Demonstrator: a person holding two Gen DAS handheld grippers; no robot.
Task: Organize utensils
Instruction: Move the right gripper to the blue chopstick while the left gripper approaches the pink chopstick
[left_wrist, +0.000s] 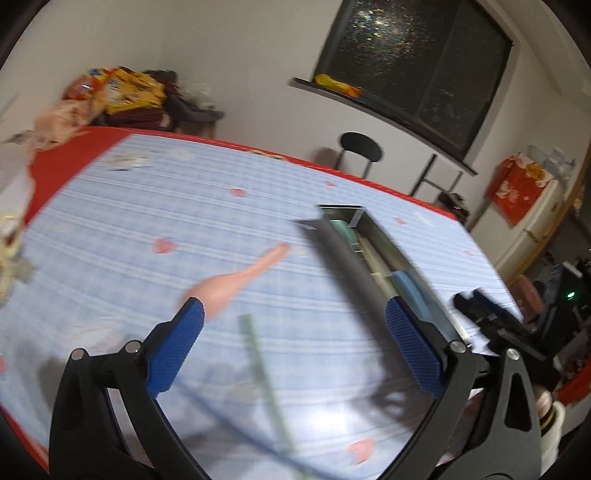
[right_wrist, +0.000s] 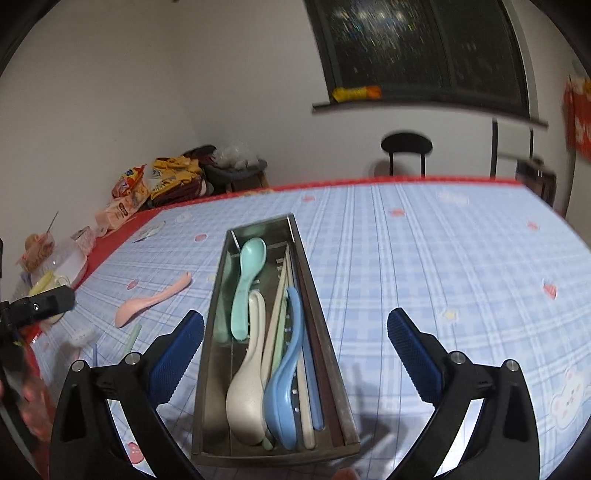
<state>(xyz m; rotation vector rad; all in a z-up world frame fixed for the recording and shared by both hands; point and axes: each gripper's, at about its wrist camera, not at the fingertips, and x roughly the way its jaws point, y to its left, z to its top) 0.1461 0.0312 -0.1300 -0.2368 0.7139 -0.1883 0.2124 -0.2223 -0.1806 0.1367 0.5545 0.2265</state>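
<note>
While several spoons already lie in the metal tray (right_wrist: 325, 354) at frame centre, the pink spoon (right_wrist: 147, 301) at left waits on the desk (right_wrist: 443, 258), both hand-held grippers (left_wrist: 295, 354) (right_wrist: 295, 354) gaping empty.

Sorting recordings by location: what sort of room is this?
Likely a home dining room: a table under a blue checked tablecloth, a metal utensil tray holding plastic spoons, a black stool by the wall.
</note>
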